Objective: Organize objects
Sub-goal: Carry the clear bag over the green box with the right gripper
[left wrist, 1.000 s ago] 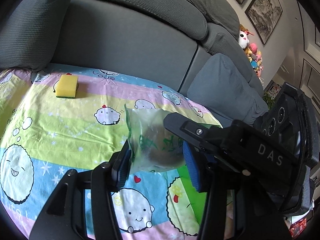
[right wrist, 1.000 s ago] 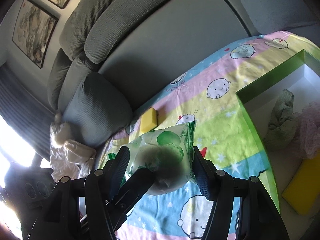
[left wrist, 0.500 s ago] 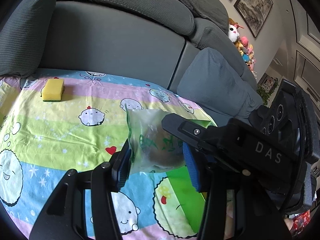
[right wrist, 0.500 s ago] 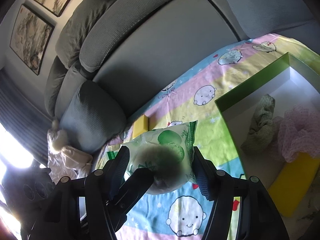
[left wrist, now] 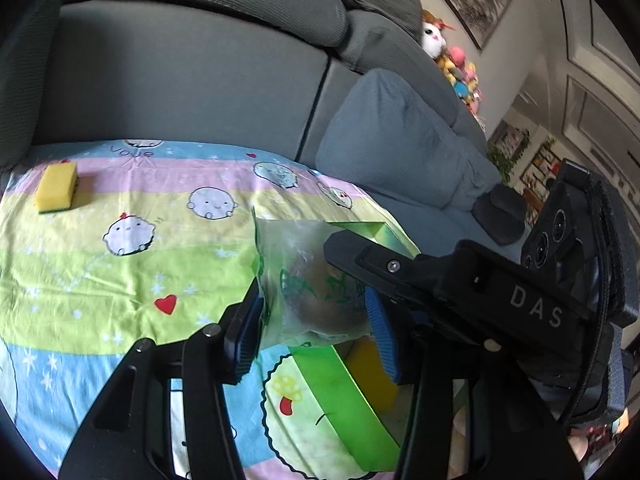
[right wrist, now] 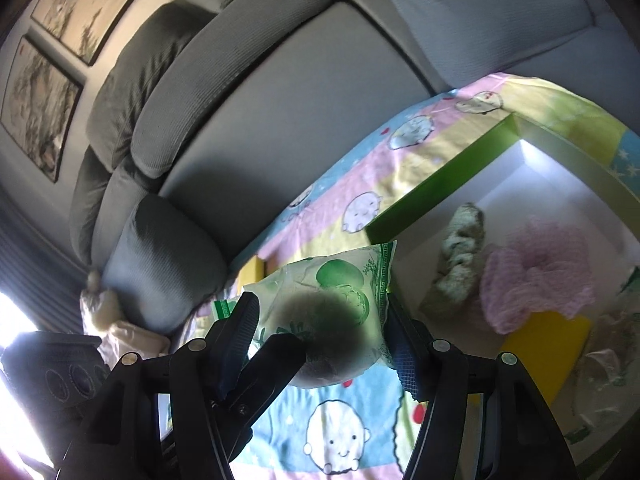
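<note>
Green box holds cloth, pink mesh, yellow sponge; both claws clamp snack bag.

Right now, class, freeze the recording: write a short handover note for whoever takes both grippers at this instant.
Left gripper: jaws shut on the snack packet.
Right gripper: jaws also appear shut on it.
The packet is held above the cartoon cloth, at the green box edge, not inside.
Done: green rag, pink mesh puff and boxed sponge lie in the box.
Left: drop the packet in, then fetch the loose sponge.
</note>
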{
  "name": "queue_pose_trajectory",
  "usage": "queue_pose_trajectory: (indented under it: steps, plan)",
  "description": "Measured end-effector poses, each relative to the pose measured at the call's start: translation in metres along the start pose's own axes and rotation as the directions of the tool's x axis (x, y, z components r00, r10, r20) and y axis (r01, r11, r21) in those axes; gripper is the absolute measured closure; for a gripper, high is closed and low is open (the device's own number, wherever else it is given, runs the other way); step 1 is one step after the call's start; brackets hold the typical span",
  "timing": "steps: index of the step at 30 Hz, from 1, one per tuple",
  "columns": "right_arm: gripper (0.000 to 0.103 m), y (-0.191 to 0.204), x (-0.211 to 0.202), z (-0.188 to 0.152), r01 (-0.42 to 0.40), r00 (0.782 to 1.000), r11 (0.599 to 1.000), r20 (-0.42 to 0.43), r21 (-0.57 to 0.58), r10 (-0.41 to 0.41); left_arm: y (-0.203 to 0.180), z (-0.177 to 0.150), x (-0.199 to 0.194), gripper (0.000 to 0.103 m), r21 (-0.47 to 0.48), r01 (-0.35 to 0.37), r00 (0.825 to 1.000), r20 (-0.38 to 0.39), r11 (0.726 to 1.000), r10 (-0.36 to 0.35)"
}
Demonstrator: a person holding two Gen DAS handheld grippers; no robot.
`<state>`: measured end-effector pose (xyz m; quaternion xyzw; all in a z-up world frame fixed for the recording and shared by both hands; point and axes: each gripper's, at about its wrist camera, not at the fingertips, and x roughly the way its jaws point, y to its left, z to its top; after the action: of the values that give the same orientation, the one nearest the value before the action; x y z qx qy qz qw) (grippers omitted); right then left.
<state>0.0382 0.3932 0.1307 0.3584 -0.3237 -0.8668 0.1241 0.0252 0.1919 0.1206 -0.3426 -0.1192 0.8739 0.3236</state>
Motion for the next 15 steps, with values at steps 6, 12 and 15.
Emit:
queue_pose_trajectory:
  steps: [6,12,15]
  plan:
    - [0.038,-0.018,-0.010,0.006,0.023,0.999,0.998,0.035,0.056,-0.025,-0.013,0.001,0.017,0.055,0.052,0.041,0.999,-0.032,0.998,-0.040]
    - [0.038,-0.038,-0.020,0.011,0.040,0.997,0.993,0.065,0.107,-0.048,-0.031,0.005,0.037,0.056,0.095,0.066,0.995,-0.080,0.993,-0.058]
    - [0.038,-0.049,-0.027,0.014,0.052,0.994,0.989,0.090,0.139,-0.065,-0.039,0.006,0.049,0.056,0.112,0.094,0.991,-0.103,0.989,-0.082]
